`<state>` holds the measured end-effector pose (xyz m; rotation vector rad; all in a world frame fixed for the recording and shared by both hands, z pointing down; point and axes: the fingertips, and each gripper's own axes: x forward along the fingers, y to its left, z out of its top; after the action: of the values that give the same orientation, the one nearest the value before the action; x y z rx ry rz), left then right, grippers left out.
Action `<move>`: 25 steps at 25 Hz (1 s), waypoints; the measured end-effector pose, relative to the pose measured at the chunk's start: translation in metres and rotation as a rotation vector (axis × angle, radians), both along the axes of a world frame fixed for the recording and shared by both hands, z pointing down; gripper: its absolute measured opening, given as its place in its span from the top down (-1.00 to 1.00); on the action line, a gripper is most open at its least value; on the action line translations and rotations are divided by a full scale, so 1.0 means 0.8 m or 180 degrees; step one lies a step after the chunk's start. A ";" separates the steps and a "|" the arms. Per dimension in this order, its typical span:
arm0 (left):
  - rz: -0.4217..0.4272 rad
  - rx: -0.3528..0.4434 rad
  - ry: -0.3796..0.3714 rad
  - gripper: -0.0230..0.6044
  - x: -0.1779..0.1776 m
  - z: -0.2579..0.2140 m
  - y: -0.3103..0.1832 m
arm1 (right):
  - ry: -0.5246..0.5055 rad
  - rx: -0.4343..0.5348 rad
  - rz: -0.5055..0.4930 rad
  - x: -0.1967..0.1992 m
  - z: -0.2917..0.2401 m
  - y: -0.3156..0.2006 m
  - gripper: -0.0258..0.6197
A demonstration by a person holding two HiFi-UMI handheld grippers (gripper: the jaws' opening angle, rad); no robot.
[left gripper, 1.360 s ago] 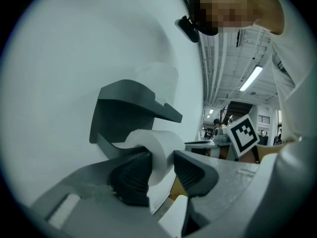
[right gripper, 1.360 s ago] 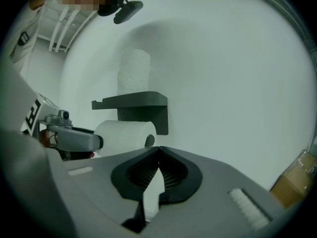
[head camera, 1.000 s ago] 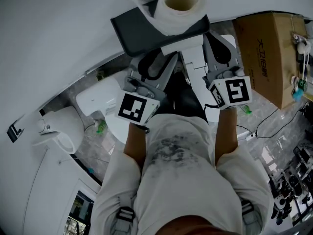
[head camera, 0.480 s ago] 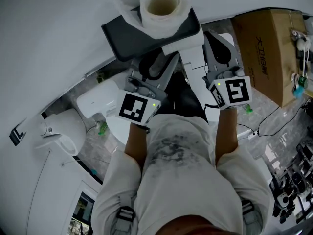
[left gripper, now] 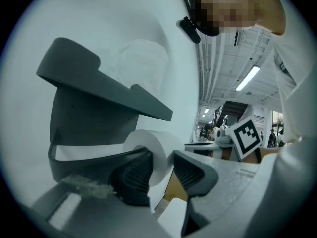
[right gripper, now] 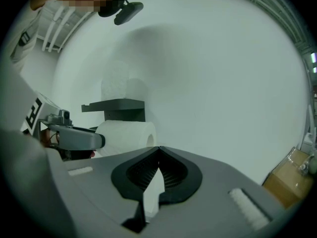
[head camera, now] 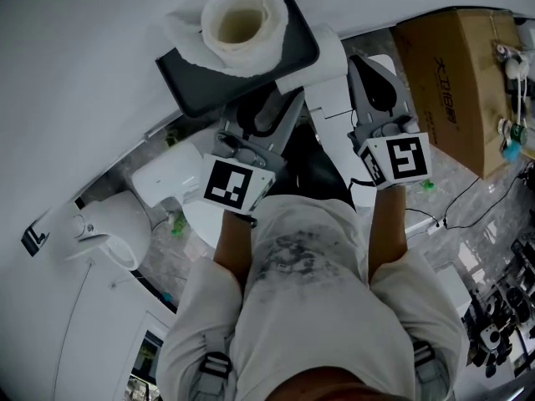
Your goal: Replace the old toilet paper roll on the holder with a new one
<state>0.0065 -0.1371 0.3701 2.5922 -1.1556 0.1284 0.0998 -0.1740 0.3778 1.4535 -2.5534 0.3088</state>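
A dark grey holder [head camera: 192, 78] is fixed to the white wall, and a spare toilet paper roll [head camera: 238, 23] stands upright on its shelf. A second white roll [head camera: 322, 57] lies level at the holder's right end. My left gripper [head camera: 272, 107] is shut on this roll [left gripper: 156, 152], which sits between its dark pads [left gripper: 133, 175] under the holder [left gripper: 94, 83]. My right gripper [right gripper: 158, 155] is shut on nothing, a little right of the roll [right gripper: 126, 133], and it sees the left gripper [right gripper: 74, 138] beside the roll. In the head view the right gripper [head camera: 372, 73] points at the wall.
A cardboard box [head camera: 456, 82] stands against the wall on the right. A white toilet-like fixture [head camera: 109, 224] is at the lower left, and cables [head camera: 443, 215] trail across the marble floor. The person's torso fills the lower middle of the head view.
In the head view the holder and the upright roll have slid left while both grippers kept their places. The held roll now shows further out past the holder's right end.
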 end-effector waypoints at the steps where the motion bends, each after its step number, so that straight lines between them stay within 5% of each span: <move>1: 0.0009 0.0001 -0.0003 0.46 0.003 0.000 -0.001 | -0.0001 0.0002 0.0012 0.003 0.000 0.000 0.91; 25: 0.0368 0.0053 -0.0015 0.46 0.059 0.002 -0.016 | 0.0033 0.0033 0.0390 0.066 -0.010 0.014 0.91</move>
<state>0.0533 -0.1499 0.3716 2.6747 -1.0125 0.1503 0.1524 -0.1625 0.3699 1.6146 -2.4664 0.3054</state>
